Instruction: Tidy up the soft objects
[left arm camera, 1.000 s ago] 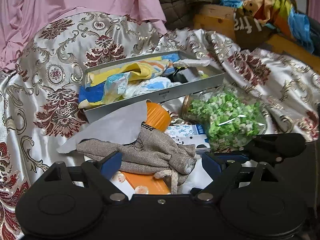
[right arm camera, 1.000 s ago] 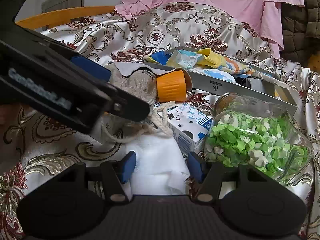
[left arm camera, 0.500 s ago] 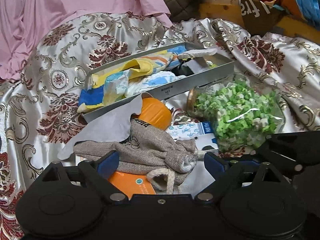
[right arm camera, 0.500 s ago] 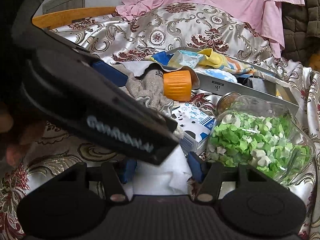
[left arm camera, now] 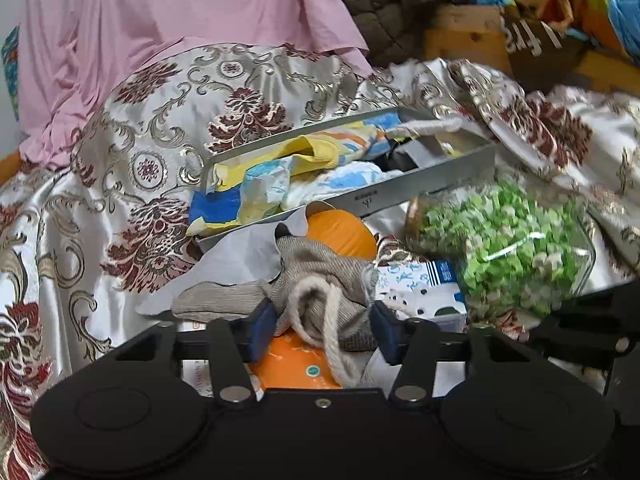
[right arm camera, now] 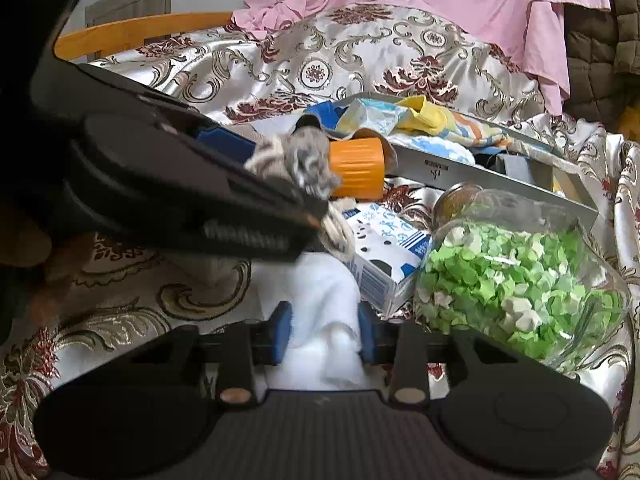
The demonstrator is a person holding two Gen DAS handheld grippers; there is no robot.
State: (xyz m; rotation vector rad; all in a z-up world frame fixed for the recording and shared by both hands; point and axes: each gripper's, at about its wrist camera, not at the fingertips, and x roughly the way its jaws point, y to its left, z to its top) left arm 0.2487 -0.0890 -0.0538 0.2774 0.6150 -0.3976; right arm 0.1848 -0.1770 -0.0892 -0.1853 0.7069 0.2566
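**A shiny bed cover with lots of things on it**

The bed is covered with a shiny silver cloth (left arm camera: 132, 184) that has dark red flowers. A long grey box (left arm camera: 436, 190) full of bright cloths sits on it. Near the box lie an orange tube (right arm camera: 358, 168), a blue and white carton (right arm camera: 384, 256) and a glass jar (right arm camera: 520, 276) of green paper bits lying on its side. A white cloth (right arm camera: 320, 304) lies flat just beside the carton.

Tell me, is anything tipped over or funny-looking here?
Yes. The jar of green paper stars lies on its side on the bedspread, beside the grey box. An orange bottle lies tipped too, half under cloths. Nothing looks spilled.
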